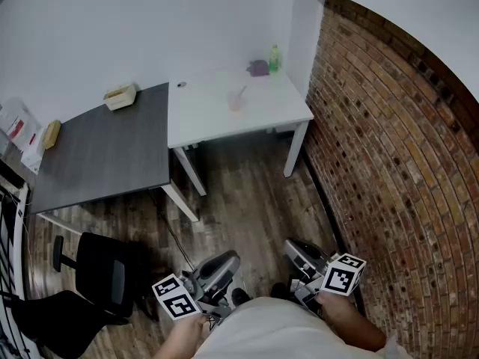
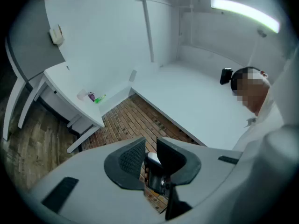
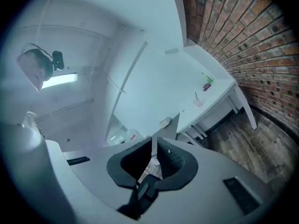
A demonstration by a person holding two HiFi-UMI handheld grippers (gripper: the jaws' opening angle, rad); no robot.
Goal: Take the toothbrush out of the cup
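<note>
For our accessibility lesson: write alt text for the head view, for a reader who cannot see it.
A toothbrush stands in a clear cup on a white table across a wood floor; nearer, a person holds the left gripper and right gripper low, far from it.

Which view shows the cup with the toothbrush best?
The head view: the cup stands unobstructed on the white table, the toothbrush leaning in it. The right gripper view shows it smaller, with the handle just visible; the left gripper view shows only a tiny pale blob.
</note>
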